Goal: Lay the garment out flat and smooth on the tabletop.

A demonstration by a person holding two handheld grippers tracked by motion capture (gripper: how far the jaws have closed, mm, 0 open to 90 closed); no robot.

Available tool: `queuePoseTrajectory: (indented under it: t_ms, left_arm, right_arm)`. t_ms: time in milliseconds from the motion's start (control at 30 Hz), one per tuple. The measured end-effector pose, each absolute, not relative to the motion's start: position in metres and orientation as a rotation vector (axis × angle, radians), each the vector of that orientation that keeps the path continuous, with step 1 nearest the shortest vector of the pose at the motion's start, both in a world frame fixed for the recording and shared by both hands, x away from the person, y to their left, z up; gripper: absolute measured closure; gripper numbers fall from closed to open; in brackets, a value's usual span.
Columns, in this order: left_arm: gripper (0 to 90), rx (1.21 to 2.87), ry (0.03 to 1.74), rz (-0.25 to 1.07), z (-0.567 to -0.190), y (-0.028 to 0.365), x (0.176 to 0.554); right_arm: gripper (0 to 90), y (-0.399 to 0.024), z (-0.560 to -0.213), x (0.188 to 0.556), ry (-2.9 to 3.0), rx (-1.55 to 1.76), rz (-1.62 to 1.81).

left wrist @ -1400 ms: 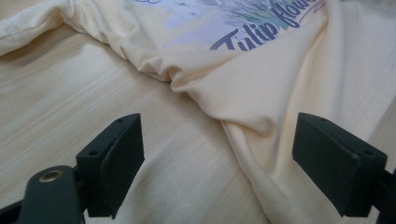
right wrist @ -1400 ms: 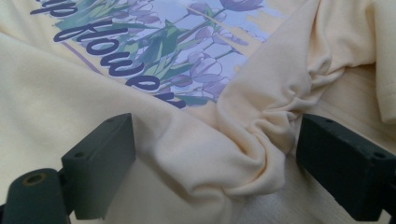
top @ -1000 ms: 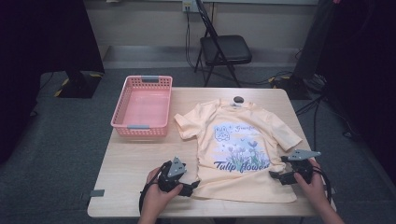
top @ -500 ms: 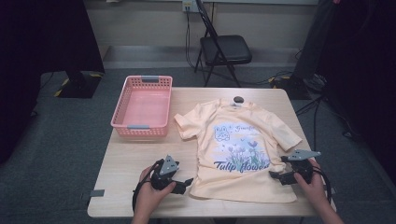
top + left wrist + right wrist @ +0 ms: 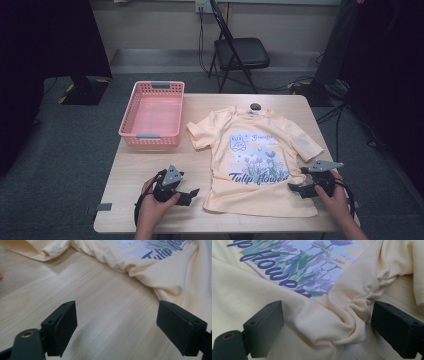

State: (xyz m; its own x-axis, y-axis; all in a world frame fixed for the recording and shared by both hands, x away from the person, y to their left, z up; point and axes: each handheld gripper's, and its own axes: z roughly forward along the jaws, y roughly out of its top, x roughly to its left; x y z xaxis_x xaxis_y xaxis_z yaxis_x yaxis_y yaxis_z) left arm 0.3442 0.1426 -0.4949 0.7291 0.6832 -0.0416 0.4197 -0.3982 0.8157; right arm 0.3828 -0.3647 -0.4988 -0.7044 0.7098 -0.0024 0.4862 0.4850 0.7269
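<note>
High view: yellow T-shirt [image 5: 255, 160] lies flat, print up, on the right half of the wooden surface [image 5: 150, 165]. A pink basket [image 5: 152, 114] sits at far left. Left tongs [image 5: 192, 192] rest on bare wood just beside the shirt's hem corner; right tongs [image 5: 295, 187] at the shirt's right edge.

Left gripper view: jaws wide apart, nothing between them, shirt edge just ahead.

Right gripper view: jaws wide apart, a bunched fold of shirt between them, not pinched.
</note>
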Motion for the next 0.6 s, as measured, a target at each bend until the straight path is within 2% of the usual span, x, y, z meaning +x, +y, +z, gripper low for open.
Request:
queuePoseTrajectory:
  t_ms: [600]
  left_arm:
    - [16.9, 2.093, 0.853, 0.409, -0.505, 0.154, 0.347]
  right_arm:
    - [10.5, -0.365, -0.499, 0.383, 2.432, 1.011, 1.047]
